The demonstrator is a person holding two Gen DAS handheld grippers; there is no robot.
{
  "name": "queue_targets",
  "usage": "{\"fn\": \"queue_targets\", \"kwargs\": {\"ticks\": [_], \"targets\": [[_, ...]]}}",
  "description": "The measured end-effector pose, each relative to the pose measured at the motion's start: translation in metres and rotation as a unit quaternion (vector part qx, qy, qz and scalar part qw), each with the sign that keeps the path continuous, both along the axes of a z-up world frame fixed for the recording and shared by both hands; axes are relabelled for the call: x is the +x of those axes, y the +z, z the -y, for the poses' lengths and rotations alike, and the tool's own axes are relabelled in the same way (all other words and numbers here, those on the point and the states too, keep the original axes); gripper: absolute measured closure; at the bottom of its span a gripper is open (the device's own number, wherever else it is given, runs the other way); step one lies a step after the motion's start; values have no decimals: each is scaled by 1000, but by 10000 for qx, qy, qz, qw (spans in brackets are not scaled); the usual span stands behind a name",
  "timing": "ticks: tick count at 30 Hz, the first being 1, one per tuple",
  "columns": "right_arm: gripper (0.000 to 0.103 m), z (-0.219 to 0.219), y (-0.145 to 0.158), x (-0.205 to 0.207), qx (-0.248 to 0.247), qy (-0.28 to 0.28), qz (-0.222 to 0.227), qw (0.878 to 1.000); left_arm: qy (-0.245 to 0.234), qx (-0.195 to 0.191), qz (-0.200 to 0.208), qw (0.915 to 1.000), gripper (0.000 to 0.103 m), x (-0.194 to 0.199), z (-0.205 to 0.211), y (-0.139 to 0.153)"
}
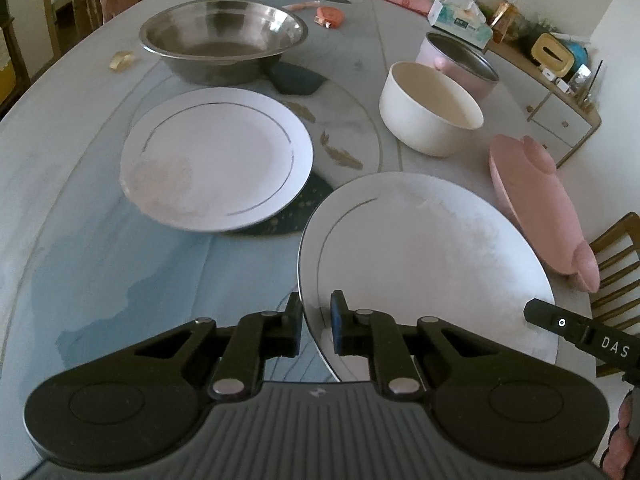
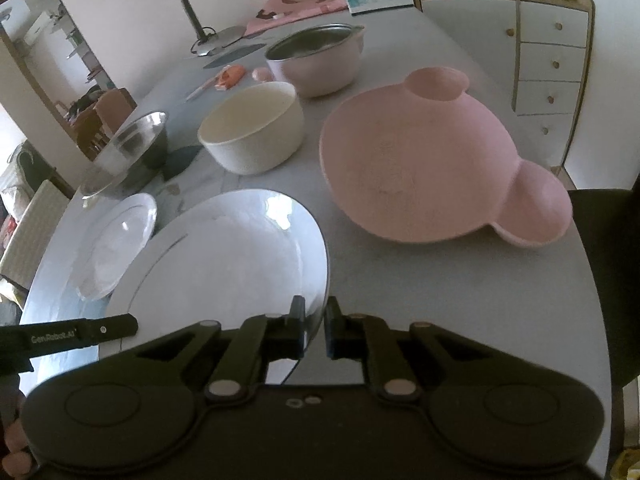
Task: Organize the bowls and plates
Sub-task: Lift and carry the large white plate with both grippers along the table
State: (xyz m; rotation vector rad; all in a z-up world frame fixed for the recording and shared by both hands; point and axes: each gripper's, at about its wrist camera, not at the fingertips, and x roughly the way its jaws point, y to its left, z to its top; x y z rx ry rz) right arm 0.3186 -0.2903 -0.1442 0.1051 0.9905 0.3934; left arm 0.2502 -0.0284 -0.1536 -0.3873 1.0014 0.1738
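— While the table [image 1: 80, 240] takes up most of both views, what sits on it, biggest first?

— At the far side stands a steel basin [image 1: 224, 40]. Nearer lie two white plates with a thin dark ring: the far plate [image 1: 216, 160] flat on the table's glass turntable, and the near plate [image 1: 424, 256] at the table's near edge, its near rim between both grippers. Beside it, toward the cabinet, rests a pink bear-shaped dish [image 2: 424, 172].

— And the bowls?

— A cream bowl [image 1: 428, 108] stands upright between the basin and the pink dish, with a pink pot [image 1: 460, 60], steel inside, just behind it.

— How are the grippers set?

— The left gripper [image 1: 316, 328] pinches the near plate's rim at its left edge, one finger under, one on top. The right gripper [image 2: 314, 328] is clamped on the same plate's rim at the opposite edge. Each one's tip shows in the other's view.

— Anything smaller?

— A tissue box [image 1: 460, 20] near the wall, and an orange wrapper [image 2: 230, 76] beyond the cream bowl.
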Motion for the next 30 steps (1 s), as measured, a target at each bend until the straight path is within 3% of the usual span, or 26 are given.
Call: {"fn": "queue_targets", "kwargs": {"ticks": [13,30], "targets": [[93,-27,12,-71,88,226,-36,9997,193,59,109,9997,90,-86,-31,19],[93,-112,8,-125,117,854,22,9963,793,281,145,9964,90,-166,-106,25]]}}
